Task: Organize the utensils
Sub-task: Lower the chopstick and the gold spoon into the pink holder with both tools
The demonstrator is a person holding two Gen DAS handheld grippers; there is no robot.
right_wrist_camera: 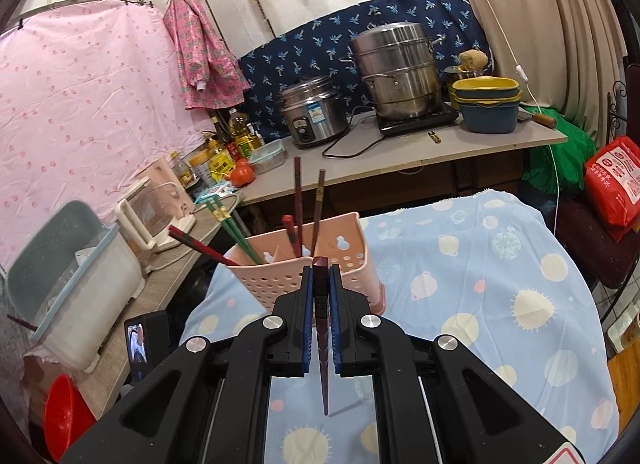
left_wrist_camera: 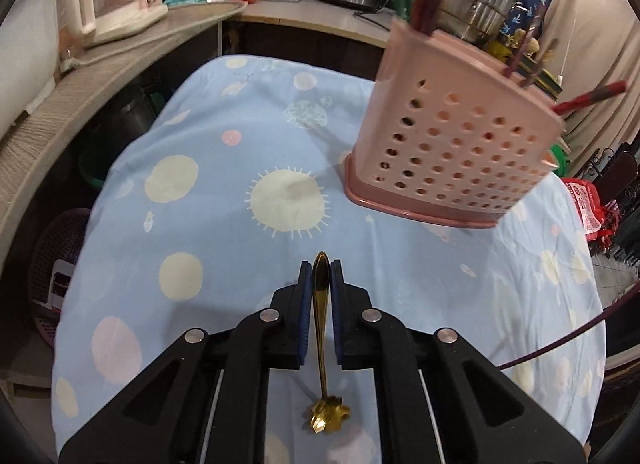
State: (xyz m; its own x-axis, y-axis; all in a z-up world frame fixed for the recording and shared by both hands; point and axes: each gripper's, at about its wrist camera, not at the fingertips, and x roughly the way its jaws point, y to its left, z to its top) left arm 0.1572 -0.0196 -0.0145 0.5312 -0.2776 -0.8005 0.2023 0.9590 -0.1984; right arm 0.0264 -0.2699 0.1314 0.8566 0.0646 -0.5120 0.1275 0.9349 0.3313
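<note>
Utensils: a gold spoon (left_wrist_camera: 320, 328), a dark red chopstick (right_wrist_camera: 321, 324), and more chopsticks standing in a pink holder (left_wrist_camera: 452, 144).
Spoon place: it sits between the left tongs (left_wrist_camera: 320, 276), held by its thin handle, with the flower-shaped bowl hanging low over the blue spotted cloth (left_wrist_camera: 200, 224) on the table.
Chopstick place: it is in the right tongs (right_wrist_camera: 321, 276), thick end up and pointy end down, just in front of the pink holder.
Left tongs: pressed together, pinching the spoon handle.
Right tongs: pressed together, pinching the chopstick.
What could go wrong, spoon: the handle is thin and shiny, so I think it could slip or swing in the pads and drop onto the cloth.
What could go wrong, holder: it looks light and it is full of sticks that lean out. A bump from either tongs could tip it over.
What could go wrong, chopstick: its point may hit the rim and miss the inside.
Holder look: pink plastic with many round holes and a darker base.
</note>
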